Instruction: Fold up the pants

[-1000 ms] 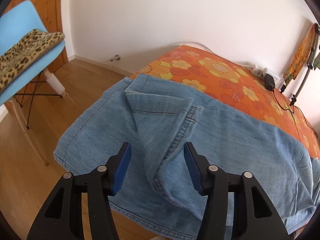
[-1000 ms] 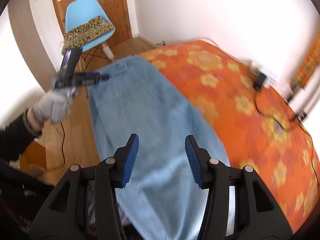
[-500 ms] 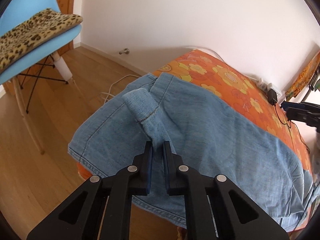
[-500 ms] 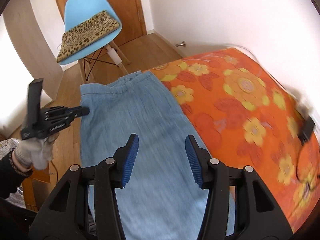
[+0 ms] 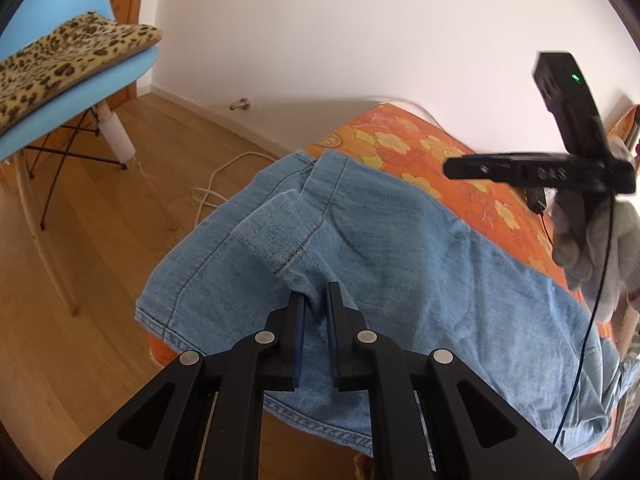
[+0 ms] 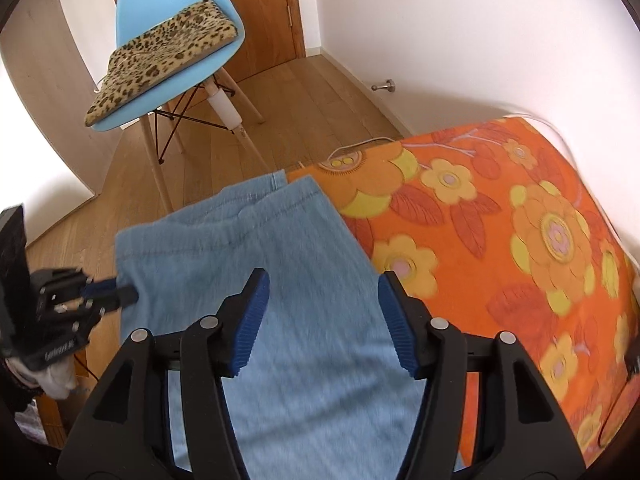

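Nearby, blue chair (image 6: 132, 12); left tongs (image 5: 316, 304) pinching jeans (image 5: 400, 272), right tongs (image 6: 322, 304) agape.

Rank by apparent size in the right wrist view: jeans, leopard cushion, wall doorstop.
1. jeans, the largest, though nearest the camera.
2. leopard cushion.
3. wall doorstop, the smallest by far.

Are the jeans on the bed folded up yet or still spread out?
Mostly spread out: the jeans lie flat across the bed, one bunched ridge pinched in the left gripper.

Right hand-held gripper (image 6: 322, 308), jaws just widening, above pants (image 6: 248, 248).
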Tool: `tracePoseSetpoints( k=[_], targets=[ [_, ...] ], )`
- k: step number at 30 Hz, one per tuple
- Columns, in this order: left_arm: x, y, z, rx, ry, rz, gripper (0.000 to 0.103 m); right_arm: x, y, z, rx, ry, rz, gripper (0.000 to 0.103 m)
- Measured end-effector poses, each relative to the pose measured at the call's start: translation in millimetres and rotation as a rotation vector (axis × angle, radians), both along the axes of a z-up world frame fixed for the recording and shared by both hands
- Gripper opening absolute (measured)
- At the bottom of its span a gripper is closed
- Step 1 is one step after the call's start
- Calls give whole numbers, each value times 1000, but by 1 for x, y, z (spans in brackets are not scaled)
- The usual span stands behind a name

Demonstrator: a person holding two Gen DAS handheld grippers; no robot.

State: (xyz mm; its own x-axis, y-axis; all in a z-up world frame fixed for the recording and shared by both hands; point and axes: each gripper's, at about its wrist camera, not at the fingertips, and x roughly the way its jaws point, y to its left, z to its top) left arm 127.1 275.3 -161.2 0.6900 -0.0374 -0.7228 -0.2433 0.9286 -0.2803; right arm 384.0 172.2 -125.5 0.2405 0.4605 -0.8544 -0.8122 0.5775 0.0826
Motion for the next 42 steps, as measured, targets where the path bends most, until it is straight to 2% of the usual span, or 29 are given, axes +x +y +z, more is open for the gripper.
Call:
tracePoseSetpoints(
  k=[4, 7, 9, 13, 19, 20, 22, 29, 31, 33, 34, 35, 39, 42],
  targets=[
    [-2, 2, -3, 12, 5, 2, 10, 13, 22, -12, -28, 22, 2, 59],
    [-4, 2, -6, 36, 17, 11, 18, 20, 38, -25, -59, 38, 14, 59],
    [-7, 5, -9, 14, 18, 14, 19, 22, 48, -33, -75, 46, 25, 59],
    [-15, 21, -13, -90, 2, 51, 20, 26, 59, -41, -64, 69, 48, 59],
    [-18, 31, -19, -165, -6, 75, 21, 36, 72, -50, -43, 85, 42, 59],
    [-17, 32, -21, -171, -1, 73, 27, 37, 74, -51, -40, 88, 41, 59],
    [-14, 33, -23, -162, 3, 82, 31, 38, 79, -55, -44, 89, 44, 59],
    [-10, 34, -29, -151, 8, 121, 31, 37, 91, -69, -59, 87, 61, 59],
    [-10, 34, -29, -146, 3, 127, 31, 36, 91, -69, -52, 83, 69, 49],
    [-10, 33, -28, -137, -6, 131, 18, 34, 91, -68, -49, 78, 69, 26],
    [-10, 32, -28, -124, -9, 132, 10, 34, 91, -68, -43, 88, 73, 19],
    [-10, 30, -27, -118, -17, 136, 8, 33, 91, -67, -42, 90, 77, 12],
    [-13, 33, -25, -145, -43, 157, 6, 21, 91, -60, -64, 18, 99, 5],
    [-19, 36, -22, -147, -59, 162, 6, 19, 88, -52, -40, 0, 97, 4]
  ],
)
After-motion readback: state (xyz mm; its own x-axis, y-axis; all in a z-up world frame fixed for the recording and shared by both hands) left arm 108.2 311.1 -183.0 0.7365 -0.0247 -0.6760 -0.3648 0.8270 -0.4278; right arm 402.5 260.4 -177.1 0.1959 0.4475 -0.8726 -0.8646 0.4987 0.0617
